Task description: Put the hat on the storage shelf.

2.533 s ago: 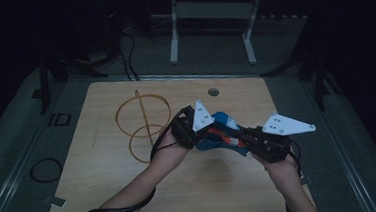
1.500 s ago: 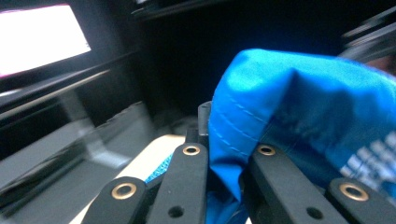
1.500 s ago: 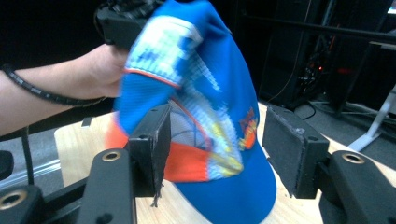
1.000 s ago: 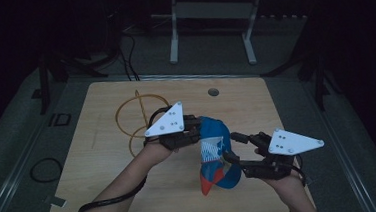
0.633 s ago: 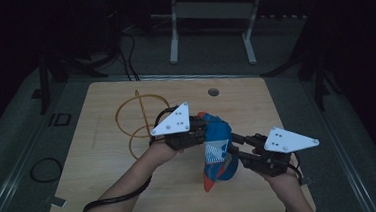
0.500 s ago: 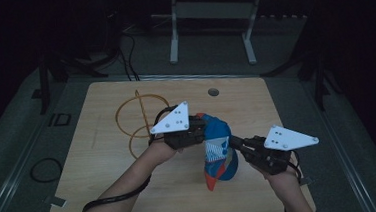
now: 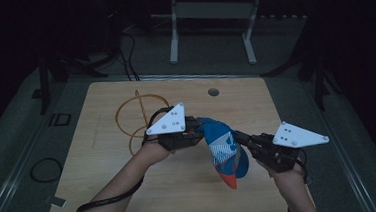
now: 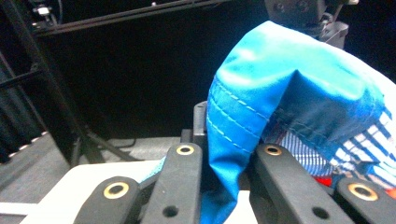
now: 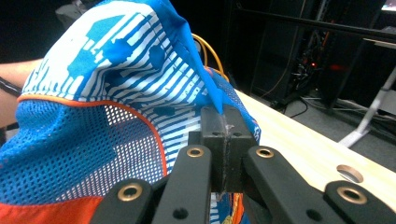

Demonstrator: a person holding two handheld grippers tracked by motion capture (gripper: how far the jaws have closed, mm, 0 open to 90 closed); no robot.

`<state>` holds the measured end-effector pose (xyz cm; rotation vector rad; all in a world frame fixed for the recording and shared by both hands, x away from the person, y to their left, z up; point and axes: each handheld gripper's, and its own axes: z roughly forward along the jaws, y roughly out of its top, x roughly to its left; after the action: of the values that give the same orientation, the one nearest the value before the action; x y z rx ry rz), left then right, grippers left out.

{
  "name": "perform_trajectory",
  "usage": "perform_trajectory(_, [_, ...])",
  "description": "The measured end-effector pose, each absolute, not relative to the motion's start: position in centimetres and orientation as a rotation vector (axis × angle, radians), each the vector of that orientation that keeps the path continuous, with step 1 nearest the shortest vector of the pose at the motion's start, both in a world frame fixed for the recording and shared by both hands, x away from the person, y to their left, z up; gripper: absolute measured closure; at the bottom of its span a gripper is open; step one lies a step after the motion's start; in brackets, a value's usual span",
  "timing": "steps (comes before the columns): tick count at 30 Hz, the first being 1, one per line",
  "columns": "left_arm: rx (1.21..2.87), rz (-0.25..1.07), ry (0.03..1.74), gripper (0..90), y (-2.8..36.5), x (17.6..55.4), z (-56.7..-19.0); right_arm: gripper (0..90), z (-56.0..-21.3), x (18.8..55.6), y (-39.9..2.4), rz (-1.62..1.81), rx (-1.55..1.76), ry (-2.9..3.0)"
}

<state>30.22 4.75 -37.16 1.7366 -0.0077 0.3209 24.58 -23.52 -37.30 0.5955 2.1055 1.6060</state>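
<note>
**Garment stretched between two clamped grippers**

The blue garment is held above the table, pinched by both. The left gripper is clamped on its upper left edge, the right gripper on its right; its long axis hangs downward between them.

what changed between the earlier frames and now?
The right gripper let go of the blue garment, drew back toward the table's right side, then came in again; its jaws have just closed on the fabric. The garment, earlier bunched between the hands, now hangs down. The left gripper kept its grip. The orange cord stayed put.
</note>
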Motion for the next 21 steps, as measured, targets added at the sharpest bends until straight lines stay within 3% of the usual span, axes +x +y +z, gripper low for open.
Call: perform_trajectory(21, [1.809, 0.435, 0.098, 73.6, 9.9, 29.0, -36.6, 90.0, -35.8, 24.6, -26.3, 1.602, 0.657, 2.014])
